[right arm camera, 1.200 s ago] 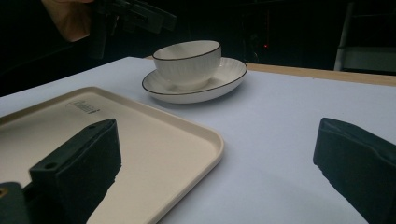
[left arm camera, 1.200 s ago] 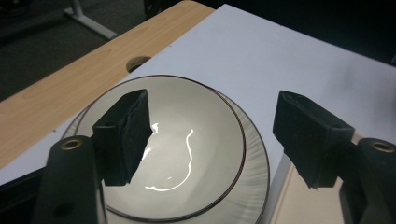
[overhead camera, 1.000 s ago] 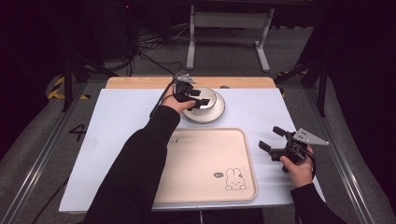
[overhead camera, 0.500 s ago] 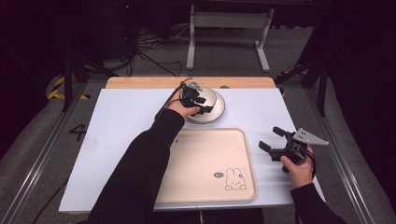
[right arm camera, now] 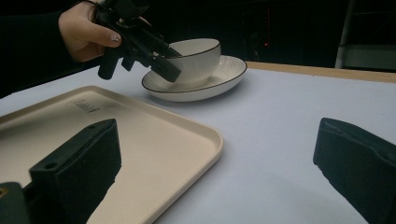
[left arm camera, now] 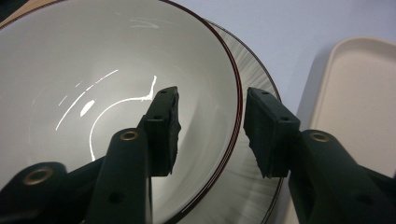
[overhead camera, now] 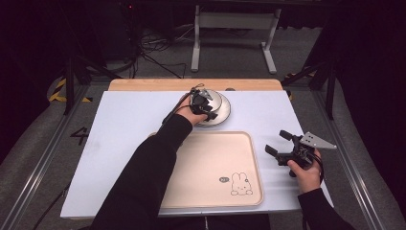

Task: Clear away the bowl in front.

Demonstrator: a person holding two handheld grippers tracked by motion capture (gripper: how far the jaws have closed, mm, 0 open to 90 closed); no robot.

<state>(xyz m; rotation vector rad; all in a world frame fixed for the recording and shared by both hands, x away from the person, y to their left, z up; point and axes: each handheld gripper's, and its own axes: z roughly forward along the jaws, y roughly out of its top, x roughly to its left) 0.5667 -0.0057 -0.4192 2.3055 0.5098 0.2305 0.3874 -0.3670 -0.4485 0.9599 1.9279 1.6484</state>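
Right now our left gripper (left arm camera: 212,126) straddles the rim of the white bowl (left arm camera: 93,70): one jaw hangs inside the bowl, the other outside its dark-edged wall, and the jaws have just been closing with that wall between them. A gap shows between each pad and the wall in the left gripper view, so we read the pads as not yet pressing, though the near side of the inner pad hides its own contact and we cannot be fully sure. Under the bowl, just beneath the outer jaw, sits the ribbed saucer (left arm camera: 247,186), which carries the bowl. Beyond the outer jaw, to its far side, lies the corner of the beige tray (left arm camera: 359,107), close to the saucer but apart from it. From the high view the left gripper (overhead camera: 203,103) reaches over the bowl's near edge, with the saucer (overhead camera: 224,112) showing past it. Our right gripper (right arm camera: 215,172) stands with its jaws wide apart and nothing between them, only the pale tabletop (right arm camera: 289,140) below. Just beside its left jaw runs the tray's rounded corner (right arm camera: 187,140); well ahead of both jaws stand the bowl (right arm camera: 198,58) and saucer (right arm camera: 219,81), with the left hand (right arm camera: 81,30) tilting its gripper down onto the bowl's rim. In the high view the right gripper (overhead camera: 282,148) rests off the tray's (overhead camera: 210,167) right edge, near it.
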